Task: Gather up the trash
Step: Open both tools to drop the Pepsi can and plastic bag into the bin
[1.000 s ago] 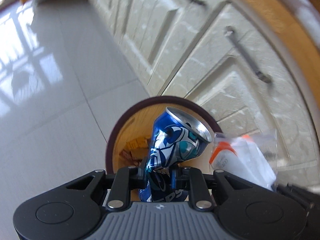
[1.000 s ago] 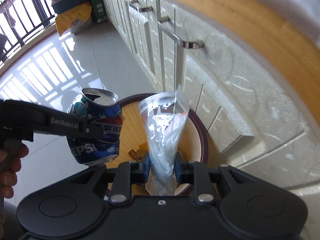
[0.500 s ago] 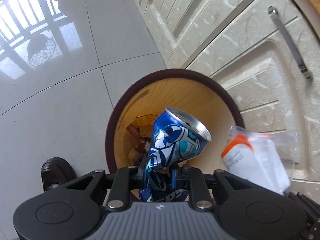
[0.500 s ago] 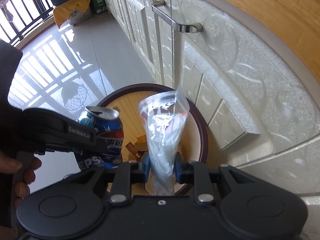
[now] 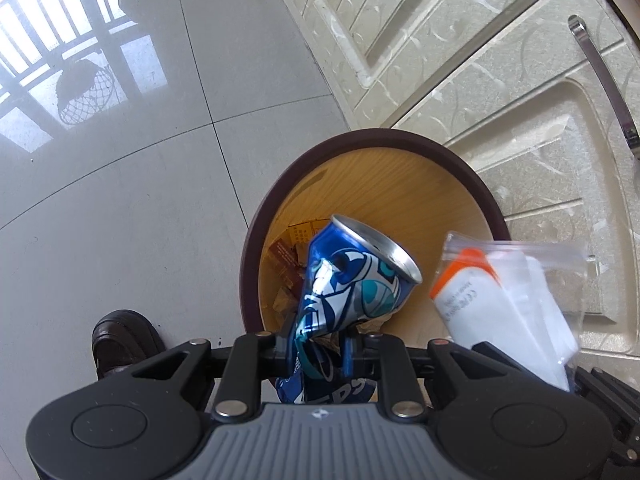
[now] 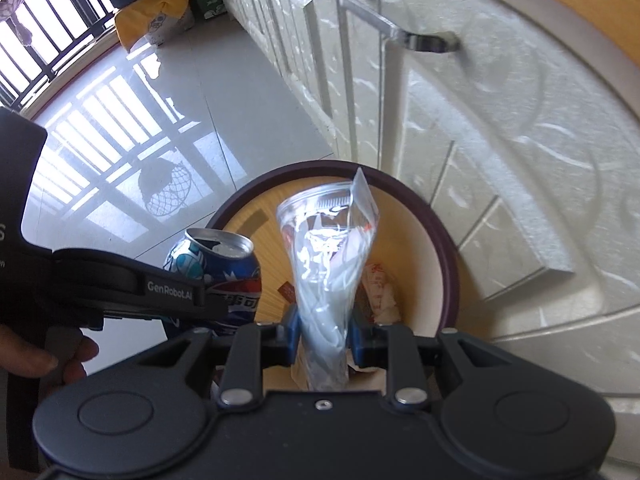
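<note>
My left gripper (image 5: 318,350) is shut on a crushed blue Pepsi can (image 5: 352,284) and holds it over the left part of a round bin (image 5: 280,192) with a dark rim and wood-look inside. My right gripper (image 6: 322,340) is shut on a clear zip bag (image 6: 332,248) with white and orange contents, held over the same bin (image 6: 444,240). The bag (image 5: 504,292) also shows at the right of the left wrist view, and the can (image 6: 224,264) and the left gripper's body at the left of the right wrist view. Paper scraps (image 6: 380,292) lie in the bin.
Cream cabinet doors (image 5: 500,92) with metal handles (image 6: 424,40) stand right behind the bin. Glossy grey floor tiles (image 5: 120,200) spread to the left. A dark shoe (image 5: 120,336) is on the floor beside the bin. Bags and a green box (image 6: 160,16) sit far back by a railing.
Both grippers have come lower and closer over the bin, which now looks larger. The can and the bag stay gripped. The shoe has come more into view.
</note>
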The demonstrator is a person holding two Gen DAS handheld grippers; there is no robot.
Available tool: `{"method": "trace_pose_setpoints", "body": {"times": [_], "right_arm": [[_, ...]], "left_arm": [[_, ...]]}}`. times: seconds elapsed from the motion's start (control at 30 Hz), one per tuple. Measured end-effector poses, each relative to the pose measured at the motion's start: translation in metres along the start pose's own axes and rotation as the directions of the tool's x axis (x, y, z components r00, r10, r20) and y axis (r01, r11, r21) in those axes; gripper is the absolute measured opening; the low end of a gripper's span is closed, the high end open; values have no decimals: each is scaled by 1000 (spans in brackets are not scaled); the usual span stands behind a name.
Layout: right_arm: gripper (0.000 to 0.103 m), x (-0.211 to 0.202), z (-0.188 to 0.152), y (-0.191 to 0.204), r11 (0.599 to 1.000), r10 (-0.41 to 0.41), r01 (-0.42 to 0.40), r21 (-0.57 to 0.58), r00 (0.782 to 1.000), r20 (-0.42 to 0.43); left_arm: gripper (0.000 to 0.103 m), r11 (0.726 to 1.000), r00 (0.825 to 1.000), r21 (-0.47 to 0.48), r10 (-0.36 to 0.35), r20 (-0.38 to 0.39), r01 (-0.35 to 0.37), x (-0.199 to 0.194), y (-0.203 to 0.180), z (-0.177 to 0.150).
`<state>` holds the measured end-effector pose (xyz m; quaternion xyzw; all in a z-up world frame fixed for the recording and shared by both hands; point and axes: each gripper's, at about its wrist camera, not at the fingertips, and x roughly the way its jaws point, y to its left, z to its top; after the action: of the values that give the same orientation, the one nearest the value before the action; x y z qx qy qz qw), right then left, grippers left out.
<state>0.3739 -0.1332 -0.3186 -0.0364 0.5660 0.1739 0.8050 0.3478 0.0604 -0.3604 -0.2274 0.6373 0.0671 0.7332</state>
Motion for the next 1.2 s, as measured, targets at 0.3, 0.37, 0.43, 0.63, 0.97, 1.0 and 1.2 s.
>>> {"method": "trace_pose_setpoints", "body": {"times": [0.3,0.37,0.43,0.63,0.97,1.0,1.2], "right_arm": [[33,15,6,-2,997,47,-45,59,998,-39],[36,15,6,-3,997,42,-40,59,998,-40],[36,16,4,-5,998,38,-35,59,998,-47],[36,16,-4,-8,999,9,-6,41,997,-74],[36,11,-6,-23,998,-11,15,54,997,-73],[36,11,-7,-24,998,-12,16,55,997,-74],[36,10,-7,-25,998,-18,22,57,997,-78]], "left_arm": [[23,1000,1000,7,-14,-10,14,2,0,1],[23,1000,1000,2,-12,-10,12,2,1,1],[23,1000,1000,3,-12,-8,12,2,1,1],[35,1000,1000,14,-3,-10,3,3,-2,-1],[47,998,999,56,33,-21,-31,7,-6,-3],[47,998,999,59,35,-23,-34,7,-7,-3],[48,995,998,88,49,-30,-46,7,-6,-3]]}}
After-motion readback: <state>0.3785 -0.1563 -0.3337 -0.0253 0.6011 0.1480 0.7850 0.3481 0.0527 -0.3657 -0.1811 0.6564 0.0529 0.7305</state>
